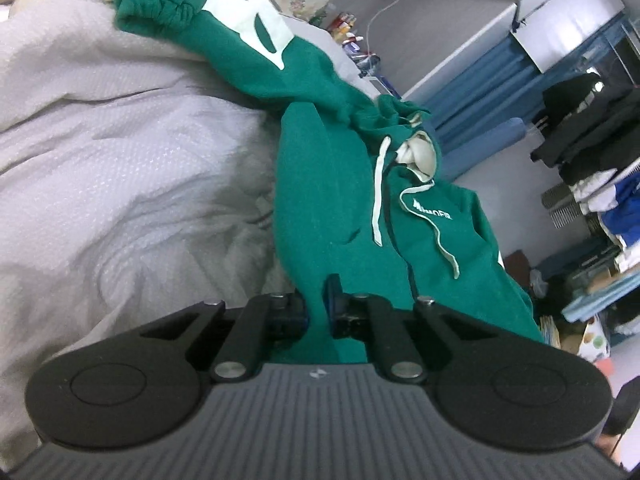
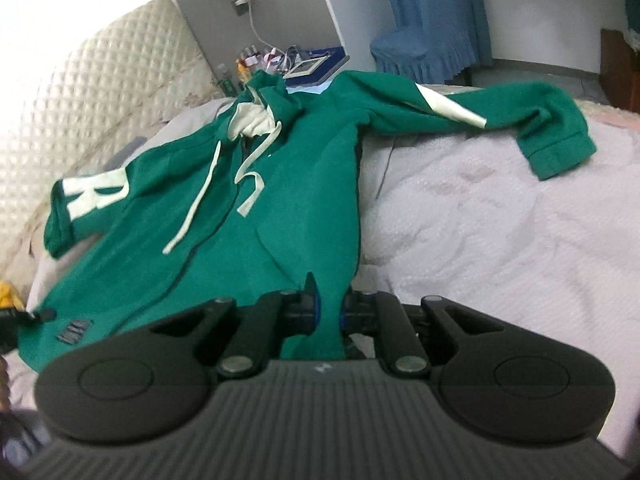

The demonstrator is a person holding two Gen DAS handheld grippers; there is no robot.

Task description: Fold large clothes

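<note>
Bed with rumpled pale grey quilt (image 2: 500,220), green hoodie (image 2: 280,184) spread across it, one sleeve (image 2: 520,120) outstretched

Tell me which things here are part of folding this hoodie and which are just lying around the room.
Part of the job:
green hoodie, spread on the bed
left hand-held gripper, shut on the hoodie's hem
right hand-held gripper, shut on the hoodie's hem
white bedspread, the folding surface

Just lying about:
blue chair
nightstand clutter
hanging clothes
</note>
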